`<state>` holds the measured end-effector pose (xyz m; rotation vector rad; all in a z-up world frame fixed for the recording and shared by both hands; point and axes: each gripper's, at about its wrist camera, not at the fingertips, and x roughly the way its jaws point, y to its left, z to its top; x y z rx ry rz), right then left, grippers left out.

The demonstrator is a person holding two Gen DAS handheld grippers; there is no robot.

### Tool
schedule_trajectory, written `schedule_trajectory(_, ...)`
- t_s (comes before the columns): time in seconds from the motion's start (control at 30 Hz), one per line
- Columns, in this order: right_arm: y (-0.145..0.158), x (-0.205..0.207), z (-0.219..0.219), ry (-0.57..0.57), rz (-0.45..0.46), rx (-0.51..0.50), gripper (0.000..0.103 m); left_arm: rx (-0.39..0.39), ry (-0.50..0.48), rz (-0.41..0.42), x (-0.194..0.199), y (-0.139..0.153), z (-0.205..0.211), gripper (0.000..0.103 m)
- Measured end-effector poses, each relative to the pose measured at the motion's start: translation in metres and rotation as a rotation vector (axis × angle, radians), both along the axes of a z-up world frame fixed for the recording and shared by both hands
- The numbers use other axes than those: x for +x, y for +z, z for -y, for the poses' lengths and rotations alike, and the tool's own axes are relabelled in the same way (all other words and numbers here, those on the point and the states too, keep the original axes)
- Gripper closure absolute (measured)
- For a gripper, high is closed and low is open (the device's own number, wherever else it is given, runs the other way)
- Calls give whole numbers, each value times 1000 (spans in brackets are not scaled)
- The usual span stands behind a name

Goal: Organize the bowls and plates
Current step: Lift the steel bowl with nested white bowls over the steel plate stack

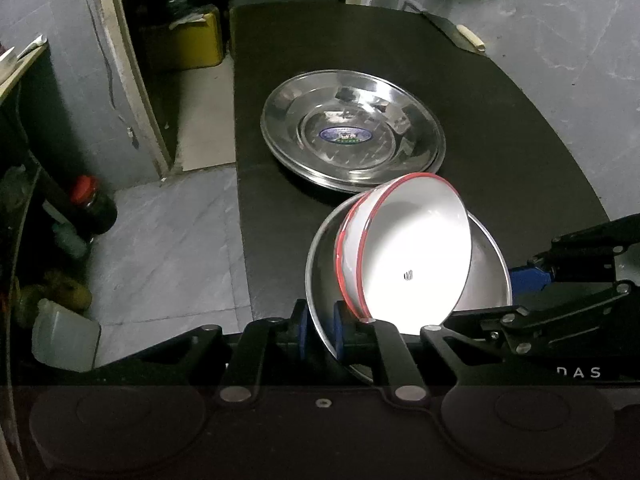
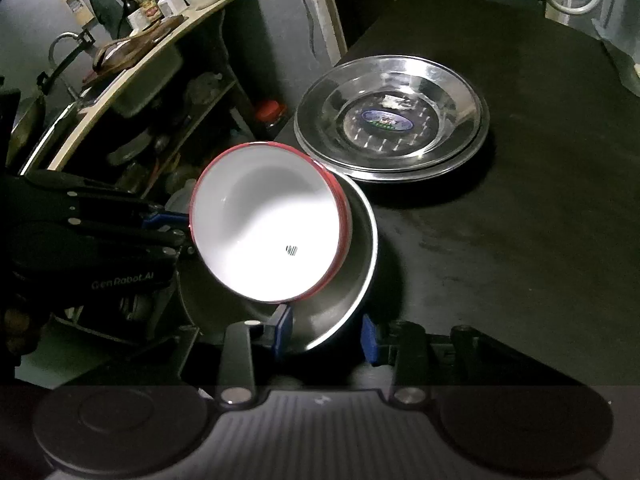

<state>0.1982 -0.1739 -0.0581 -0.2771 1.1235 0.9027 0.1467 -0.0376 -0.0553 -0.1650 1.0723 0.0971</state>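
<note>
Item 1, steel bowl point(image 1: 486, 276): we find it tilted above the black worktop point(image 1: 500, 132), its near rim clamped between the blue pads of our left gripper point(image 1: 322, 334), which is closed on that thin edge.

Item 2, white bowl point(image 1: 416, 256) with a red rim: it sits tipped inside the steel bowl, leaning toward the left gripper's side.

Item 3, right gripper point(image 2: 326, 334): its blue pads straddle the opposite rim of the steel bowl point(image 2: 344, 304); the left pad lies against the bowl's inside, the right pad stands apart from the outer wall, so we record it as not clamped.

Item 4, stack of steel plates point(image 1: 352, 128): flat on the worktop, beyond both bowls, near but apart from them.

Item 5, a red-capped jar point(image 1: 90, 206) on the floor, left of the worktop.
</note>
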Motion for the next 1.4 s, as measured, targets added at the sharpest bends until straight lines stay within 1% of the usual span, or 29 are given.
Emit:
schedule_trajectory(0.4,11,10,17,-49,5,35,63,-15,-35,34,13,11,7,92)
schedule_trajectory(0.9,25,25,24,-78,46,80,63,-21,-38,89,29,25,7,92)
schedule_trajectory(1.4,31,45,29,-108,55,105,63,-26,-41,118,53,34,6,93)
